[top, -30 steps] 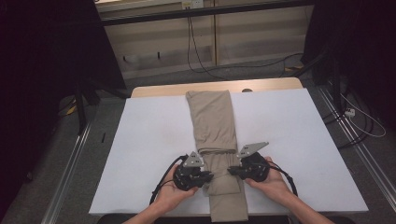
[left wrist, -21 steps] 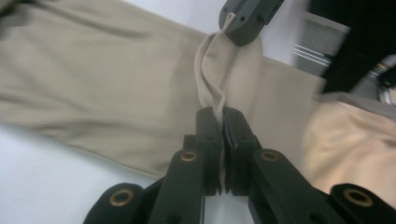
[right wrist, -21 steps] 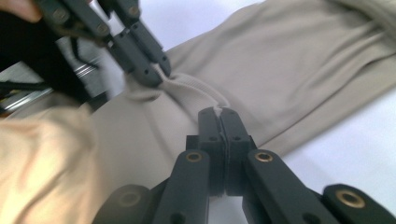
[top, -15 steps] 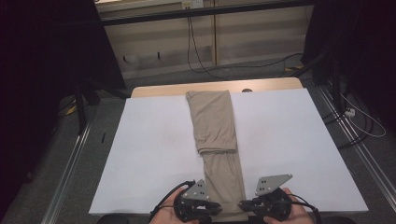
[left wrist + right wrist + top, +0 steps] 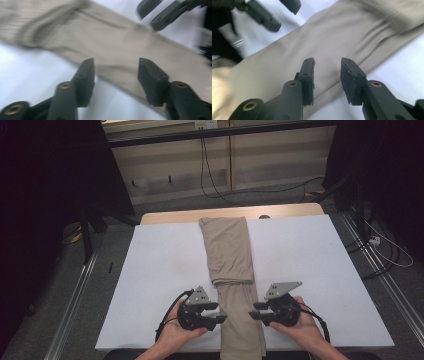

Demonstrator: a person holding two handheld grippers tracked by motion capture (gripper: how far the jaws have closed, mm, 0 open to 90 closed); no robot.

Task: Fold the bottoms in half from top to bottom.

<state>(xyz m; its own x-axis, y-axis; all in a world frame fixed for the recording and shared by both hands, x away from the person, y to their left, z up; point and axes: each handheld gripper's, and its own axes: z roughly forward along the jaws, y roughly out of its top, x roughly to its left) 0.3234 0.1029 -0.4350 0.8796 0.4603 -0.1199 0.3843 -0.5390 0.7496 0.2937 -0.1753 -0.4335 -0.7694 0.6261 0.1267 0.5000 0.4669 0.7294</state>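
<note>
The folded beige cloth trousers (image 5: 235,285) are flanked again by both tongs, left (image 5: 216,312) and right (image 5: 256,310), moved forward since the earlier frame; jaws just opened, nothing gripped.

High view overhead; gripper views close (sharing trousers (image 5: 231,265)).

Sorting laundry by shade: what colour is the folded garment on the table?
The long folded cloth garment is plain beige, clearest in the high view.

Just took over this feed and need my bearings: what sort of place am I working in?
Probably a lab recording station, not a home: a white-covered table on bare floor, cables trailing along the back wall, dark frame posts beside it, and only khaki trousers laid out.
</note>
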